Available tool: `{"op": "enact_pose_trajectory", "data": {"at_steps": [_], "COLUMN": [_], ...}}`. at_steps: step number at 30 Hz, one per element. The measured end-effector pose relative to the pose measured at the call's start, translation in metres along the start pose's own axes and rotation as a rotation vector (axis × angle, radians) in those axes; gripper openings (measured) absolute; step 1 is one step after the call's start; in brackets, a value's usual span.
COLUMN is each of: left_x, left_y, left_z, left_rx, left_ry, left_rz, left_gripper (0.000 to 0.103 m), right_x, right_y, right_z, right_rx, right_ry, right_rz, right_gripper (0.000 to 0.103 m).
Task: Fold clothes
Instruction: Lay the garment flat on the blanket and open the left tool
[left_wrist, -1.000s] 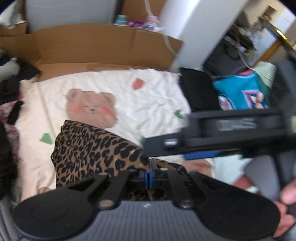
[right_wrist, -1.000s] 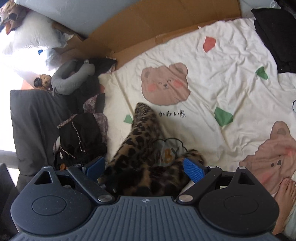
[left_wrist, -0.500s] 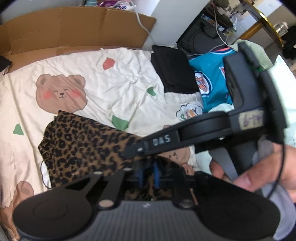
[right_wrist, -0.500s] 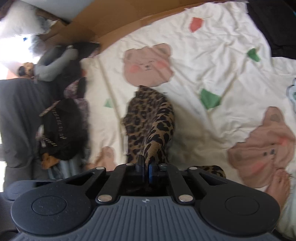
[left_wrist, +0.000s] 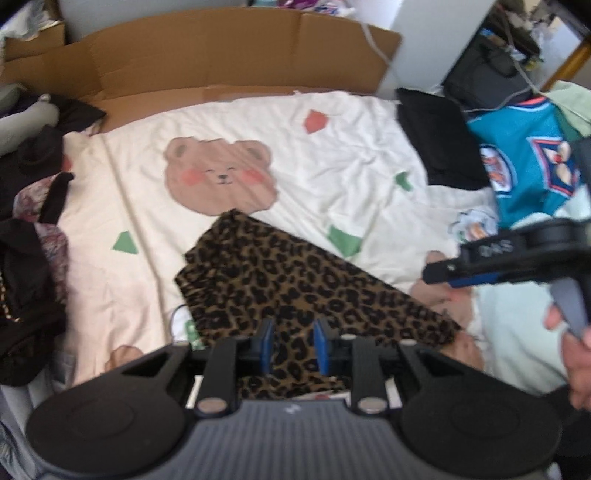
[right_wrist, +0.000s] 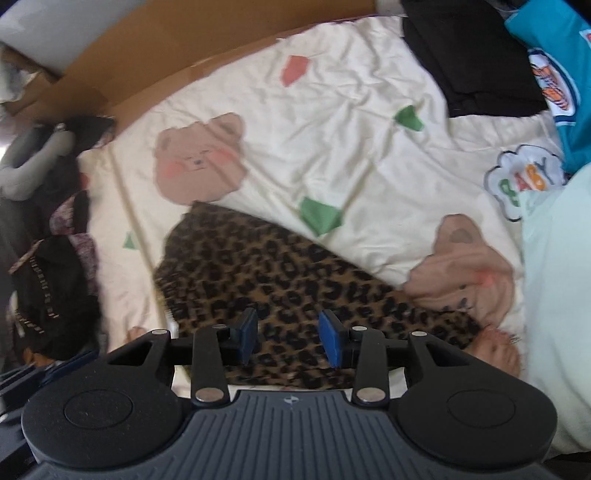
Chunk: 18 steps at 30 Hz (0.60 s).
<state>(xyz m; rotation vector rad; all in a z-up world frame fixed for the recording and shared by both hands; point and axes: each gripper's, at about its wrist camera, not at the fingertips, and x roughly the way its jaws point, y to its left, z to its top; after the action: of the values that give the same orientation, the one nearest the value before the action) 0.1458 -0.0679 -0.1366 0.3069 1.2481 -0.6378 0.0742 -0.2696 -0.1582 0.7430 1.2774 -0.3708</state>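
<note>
A leopard-print garment (left_wrist: 295, 280) lies flat and folded on the cream bear-print sheet (left_wrist: 351, 155). My left gripper (left_wrist: 291, 347) hovers over its near edge, blue pads apart, with cloth showing below the gap but no pad pressing on it. In the right wrist view the same garment (right_wrist: 266, 273) fills the lower middle. My right gripper (right_wrist: 288, 338) is above its near edge, and its jaws are opening with nothing pinched between them. Seen from the left wrist, the right gripper (left_wrist: 461, 275) sticks in from the right, held by a hand (left_wrist: 569, 332).
Flattened cardboard (left_wrist: 221, 55) lines the far side of the sheet. A black folded garment (left_wrist: 439, 140) and a teal jersey (left_wrist: 524, 173) lie at the far right. Dark clothes (left_wrist: 29, 258) are piled on the left. A pale green cloth (right_wrist: 554, 277) and a bare foot (right_wrist: 495, 350) are near right.
Both grippers were shut on the leopard garment half a second ago, and now their pads stand apart. The garment, lifted and bunched before, now lies flat on the sheet.
</note>
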Motion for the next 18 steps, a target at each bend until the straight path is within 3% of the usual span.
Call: {"op": "enact_pose_trajectory", "data": {"at_steps": [5, 9, 15, 18], "left_x": [0.0, 0.0, 0.03, 0.052], "left_y": [0.005, 0.009, 0.029, 0.048], "left_z": [0.003, 0.006, 0.006, 0.0], "left_rx": [-0.027, -0.032, -0.077, -0.158], "left_ry": [-0.02, -0.048, -0.015, -0.008], "left_rz": [0.031, 0.069, 0.111, 0.104], "left_gripper": [0.026, 0.026, 0.029, 0.029], "right_x": [-0.007, -0.005, 0.014, 0.023], "right_y": [0.028, 0.038, 0.037, 0.037], "right_z": [-0.01, -0.013, -0.013, -0.012], "right_rx": [-0.038, -0.095, -0.156, -0.212], "right_ry": [0.004, -0.017, -0.007, 0.005], "right_rz": [0.053, 0.044, 0.074, 0.113], "right_gripper": [0.044, 0.044, 0.044, 0.045]}}
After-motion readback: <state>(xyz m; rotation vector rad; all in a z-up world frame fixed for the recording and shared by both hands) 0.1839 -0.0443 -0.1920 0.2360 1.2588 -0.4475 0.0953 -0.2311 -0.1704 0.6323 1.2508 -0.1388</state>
